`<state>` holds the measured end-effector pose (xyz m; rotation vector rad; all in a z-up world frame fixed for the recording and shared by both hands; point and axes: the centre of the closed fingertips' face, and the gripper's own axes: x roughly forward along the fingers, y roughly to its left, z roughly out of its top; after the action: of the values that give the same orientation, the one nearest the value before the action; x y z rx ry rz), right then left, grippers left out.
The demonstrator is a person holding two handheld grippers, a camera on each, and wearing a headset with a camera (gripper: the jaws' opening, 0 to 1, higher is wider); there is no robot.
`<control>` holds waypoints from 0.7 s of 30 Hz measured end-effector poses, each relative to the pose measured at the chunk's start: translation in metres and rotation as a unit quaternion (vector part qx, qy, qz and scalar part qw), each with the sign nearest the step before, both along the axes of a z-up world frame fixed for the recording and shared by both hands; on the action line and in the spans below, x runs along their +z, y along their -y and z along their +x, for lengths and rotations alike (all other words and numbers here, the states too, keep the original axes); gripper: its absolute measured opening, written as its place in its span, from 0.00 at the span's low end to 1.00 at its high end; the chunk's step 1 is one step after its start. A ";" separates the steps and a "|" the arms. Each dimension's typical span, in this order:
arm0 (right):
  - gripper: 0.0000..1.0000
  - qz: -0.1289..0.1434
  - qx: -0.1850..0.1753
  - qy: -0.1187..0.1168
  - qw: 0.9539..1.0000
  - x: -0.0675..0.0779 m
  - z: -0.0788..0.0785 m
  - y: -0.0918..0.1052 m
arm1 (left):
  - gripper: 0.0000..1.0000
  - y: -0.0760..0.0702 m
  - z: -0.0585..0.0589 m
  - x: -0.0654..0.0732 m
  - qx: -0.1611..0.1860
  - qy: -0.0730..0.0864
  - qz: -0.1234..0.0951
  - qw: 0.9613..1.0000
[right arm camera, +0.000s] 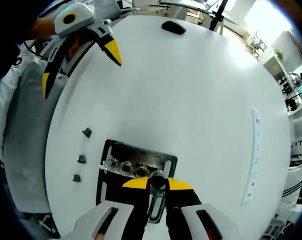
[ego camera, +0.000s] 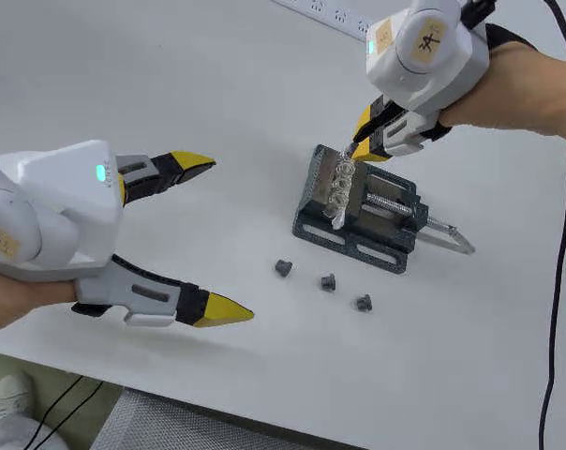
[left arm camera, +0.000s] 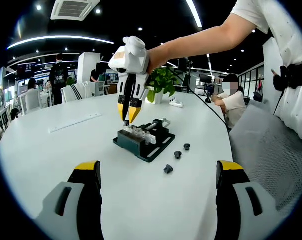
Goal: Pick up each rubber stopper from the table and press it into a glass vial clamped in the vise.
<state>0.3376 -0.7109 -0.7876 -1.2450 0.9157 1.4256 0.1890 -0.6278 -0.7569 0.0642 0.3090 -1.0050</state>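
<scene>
My right gripper [right arm camera: 157,185] has its fingers pinched narrow on a stopper [right arm camera: 157,181], just above the end of the row of vials [right arm camera: 126,167] in the vise [ego camera: 395,251]. My left gripper [ego camera: 229,239] is wide open and holds nothing. Three spare stoppers [ego camera: 328,281] lie on the bench [ego camera: 171,75] between it and the vise. Plan: keep the stopper square to the mouth and push straight down, gently, since it's glass.

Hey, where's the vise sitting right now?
Head view: the vise sits right of centre on the table, the right gripper at its vials, three loose stoppers just nearer the person.
</scene>
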 end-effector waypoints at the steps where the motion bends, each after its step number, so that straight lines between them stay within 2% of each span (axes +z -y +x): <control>1: 0.08 0.002 -0.001 -0.002 1.000 0.000 0.000 0.000 | 0.96 0.000 0.000 0.000 0.000 -0.001 0.000 1.000; 8: 0.11 0.020 -0.014 -0.007 1.000 0.004 0.001 0.000 | 0.96 0.000 0.000 0.000 0.001 -0.001 -0.001 1.000; 12: 0.09 0.037 -0.025 -0.014 0.999 0.011 0.002 -0.002 | 0.96 0.000 0.001 0.000 0.001 0.000 -0.002 1.000; 15: 0.03 0.040 -0.022 -0.010 0.999 0.014 0.003 0.000 | 0.96 0.001 0.001 0.000 0.002 -0.001 -0.002 1.000; 21: 0.01 0.037 -0.019 -0.014 0.999 0.013 0.000 0.002 | 0.95 0.001 0.001 0.000 0.002 -0.002 -0.002 1.000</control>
<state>0.3372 -0.7125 -0.7748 -1.1494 0.8926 1.4364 0.1898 -0.6293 -0.7569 0.0572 0.3102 -1.0012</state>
